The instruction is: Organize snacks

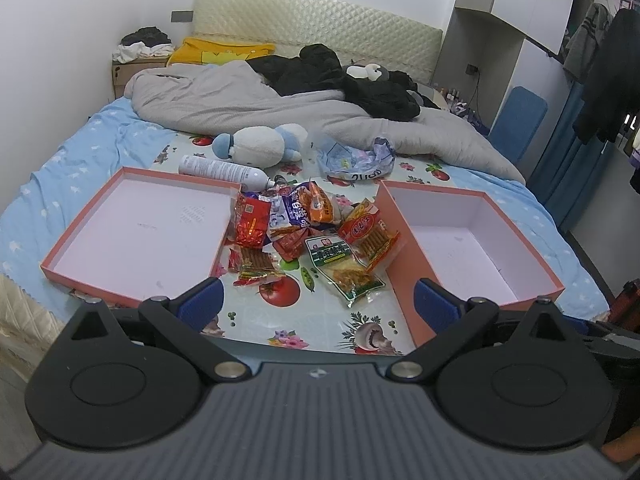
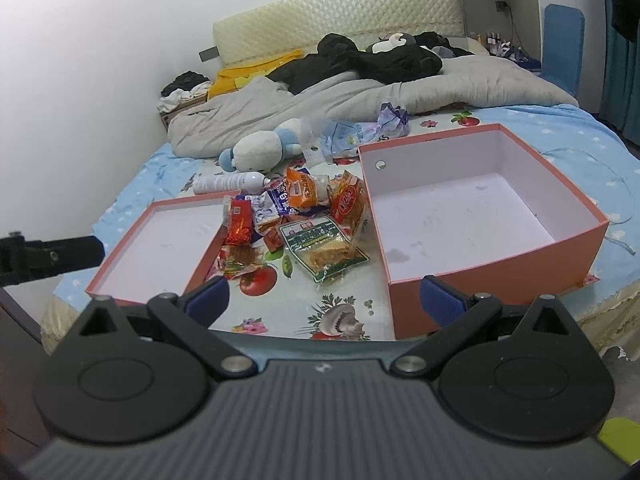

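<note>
A pile of snack packets (image 1: 312, 232) (image 2: 296, 216) lies on a patterned mat on the bed, between two pink boxes. The shallow lid-like box (image 1: 52, 264) (image 2: 120, 256) sits to the left, the deeper box (image 1: 404, 280) (image 2: 496, 256) to the right; both hold nothing. A green-labelled packet (image 1: 344, 268) (image 2: 324, 248) lies nearest me. My left gripper (image 1: 318, 304) hovers open at the mat's near edge, short of the pile, nothing between its blue pads. My right gripper (image 2: 324, 300) is open too, likewise empty, in front of the deep box's near corner.
Behind the pile lie a white spray can (image 1: 224, 170), a blue-white plush toy (image 1: 260, 146) and a crumpled plastic bag (image 1: 356, 160). A grey quilt (image 1: 240, 100) and black clothes cover the far bed. The left gripper's side (image 2: 48, 256) shows at the right view's left edge.
</note>
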Demonstrator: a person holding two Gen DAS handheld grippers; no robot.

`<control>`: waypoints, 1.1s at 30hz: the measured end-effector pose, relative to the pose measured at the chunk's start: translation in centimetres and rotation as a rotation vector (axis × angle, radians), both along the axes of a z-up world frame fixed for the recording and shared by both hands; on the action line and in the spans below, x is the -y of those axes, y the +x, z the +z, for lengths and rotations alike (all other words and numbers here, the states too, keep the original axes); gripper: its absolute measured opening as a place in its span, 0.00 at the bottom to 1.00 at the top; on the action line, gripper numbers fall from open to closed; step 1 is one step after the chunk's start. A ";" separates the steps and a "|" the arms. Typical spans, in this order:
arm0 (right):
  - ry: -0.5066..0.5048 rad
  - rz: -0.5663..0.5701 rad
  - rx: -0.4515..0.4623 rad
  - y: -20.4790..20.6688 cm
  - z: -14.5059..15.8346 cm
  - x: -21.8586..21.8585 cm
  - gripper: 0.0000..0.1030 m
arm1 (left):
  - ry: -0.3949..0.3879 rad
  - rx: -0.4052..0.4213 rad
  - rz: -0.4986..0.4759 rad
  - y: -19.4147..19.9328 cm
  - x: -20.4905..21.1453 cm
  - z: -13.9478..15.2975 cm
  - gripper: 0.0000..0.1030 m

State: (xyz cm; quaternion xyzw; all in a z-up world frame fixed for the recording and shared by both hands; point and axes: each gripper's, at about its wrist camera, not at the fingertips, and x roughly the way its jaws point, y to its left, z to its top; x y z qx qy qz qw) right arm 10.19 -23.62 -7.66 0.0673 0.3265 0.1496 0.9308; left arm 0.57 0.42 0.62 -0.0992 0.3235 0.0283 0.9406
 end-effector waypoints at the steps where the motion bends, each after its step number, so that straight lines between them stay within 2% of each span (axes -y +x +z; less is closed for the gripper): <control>1: -0.002 -0.002 0.001 0.0 0.0 -0.1 1.00 | 0.002 0.001 0.000 -0.1 0.0 0.0 1.00; 33: -0.047 0.007 0.023 -0.6 0.0 -0.4 1.00 | -0.017 0.003 -0.024 -0.7 0.0 -0.9 1.00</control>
